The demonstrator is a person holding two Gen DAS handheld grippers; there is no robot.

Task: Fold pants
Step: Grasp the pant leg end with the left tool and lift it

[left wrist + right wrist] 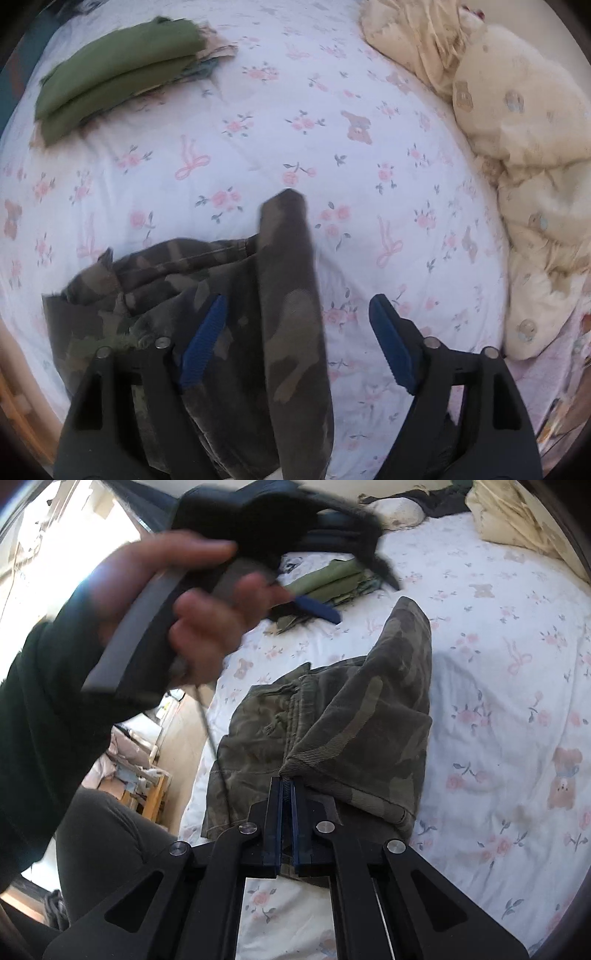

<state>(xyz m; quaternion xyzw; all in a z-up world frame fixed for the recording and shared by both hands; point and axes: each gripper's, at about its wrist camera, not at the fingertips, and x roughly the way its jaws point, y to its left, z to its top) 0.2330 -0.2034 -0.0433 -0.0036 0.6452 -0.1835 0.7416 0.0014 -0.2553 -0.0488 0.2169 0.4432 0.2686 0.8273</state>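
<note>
The camouflage pants (325,720) are spread on the floral bedsheet (498,709), their hem pinched by the right gripper (287,786) at 6 o'clock. The left gripper (295,332) is held spread, grasping nothing, above them.

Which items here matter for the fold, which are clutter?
In play: camo pants, right gripper shut on their hem, left gripper open above them.
Lying about: folded green clothes, cream duvet, floral sheet.
</note>
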